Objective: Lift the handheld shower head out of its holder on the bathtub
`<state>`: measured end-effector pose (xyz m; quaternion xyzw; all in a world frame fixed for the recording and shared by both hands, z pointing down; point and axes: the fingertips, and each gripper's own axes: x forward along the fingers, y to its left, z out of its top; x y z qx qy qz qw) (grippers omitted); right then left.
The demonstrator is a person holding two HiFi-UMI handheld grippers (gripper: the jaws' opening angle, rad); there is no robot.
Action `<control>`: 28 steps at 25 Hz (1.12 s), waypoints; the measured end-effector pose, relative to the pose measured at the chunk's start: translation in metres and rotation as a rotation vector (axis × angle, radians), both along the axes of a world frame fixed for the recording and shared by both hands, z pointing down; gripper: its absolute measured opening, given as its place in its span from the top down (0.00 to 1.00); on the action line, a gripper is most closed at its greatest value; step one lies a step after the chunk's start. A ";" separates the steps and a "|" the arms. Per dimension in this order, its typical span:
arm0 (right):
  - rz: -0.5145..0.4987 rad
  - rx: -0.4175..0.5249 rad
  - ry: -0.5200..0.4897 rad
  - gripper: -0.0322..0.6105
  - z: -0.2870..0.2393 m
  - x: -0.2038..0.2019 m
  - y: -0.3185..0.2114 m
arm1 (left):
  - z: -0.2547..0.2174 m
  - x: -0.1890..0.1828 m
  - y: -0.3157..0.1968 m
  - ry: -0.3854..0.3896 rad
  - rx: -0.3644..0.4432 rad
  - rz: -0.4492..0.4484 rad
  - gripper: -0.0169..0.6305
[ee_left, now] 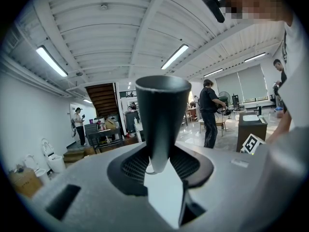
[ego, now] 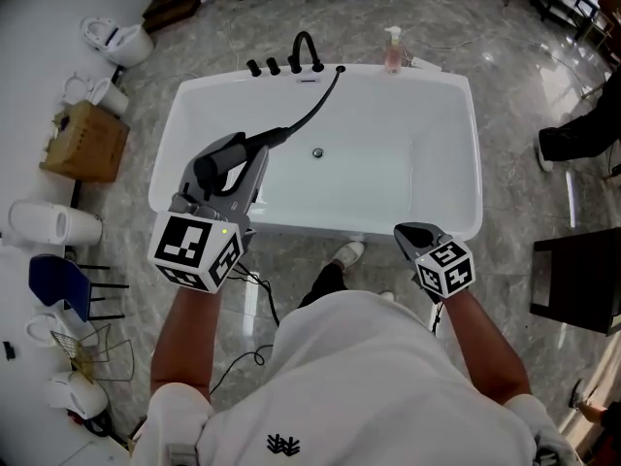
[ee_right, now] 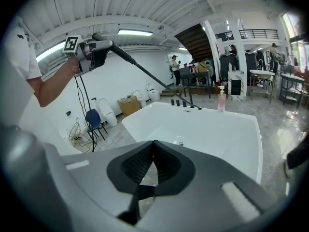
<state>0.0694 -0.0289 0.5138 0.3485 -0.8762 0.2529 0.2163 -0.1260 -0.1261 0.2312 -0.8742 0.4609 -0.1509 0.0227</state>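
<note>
My left gripper (ego: 243, 163) is shut on the black handheld shower head (ego: 254, 144), held up over the front left corner of the white bathtub (ego: 456, 144). Its black hose (ego: 315, 105) runs back to the tub's far rim beside the black taps (ego: 306, 51). In the left gripper view the dark handle (ee_left: 161, 115) stands upright between the jaws. The right gripper view shows the left gripper (ee_right: 89, 50) raised high with the hose (ee_right: 145, 74) slanting down to the bathtub (ee_right: 145, 117). My right gripper (ego: 412, 233) is shut and empty in front of the tub's near right corner.
A pink soap bottle (ego: 393, 49) stands on the far rim. Several white toilets (ego: 116, 39), a cardboard box (ego: 85, 142) and a blue chair (ego: 58, 282) line the left. A dark cabinet (ego: 577, 280) stands right. People (ee_left: 211, 112) stand further off.
</note>
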 end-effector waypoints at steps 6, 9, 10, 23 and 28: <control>0.000 0.002 0.005 0.93 0.000 0.000 -0.001 | -0.005 0.002 0.001 0.000 0.007 0.007 0.76; -0.003 0.005 0.006 0.93 0.000 -0.001 -0.003 | -0.005 0.002 -0.001 -0.005 0.008 0.009 0.76; -0.004 0.006 0.007 0.93 0.000 -0.001 -0.003 | -0.004 0.002 -0.001 -0.004 0.007 0.009 0.76; -0.011 0.009 0.011 0.93 0.000 0.000 -0.002 | -0.003 0.003 0.000 -0.005 0.001 0.008 0.76; -0.016 0.008 0.014 0.93 0.002 0.002 -0.001 | -0.002 0.003 0.001 -0.004 0.001 0.007 0.76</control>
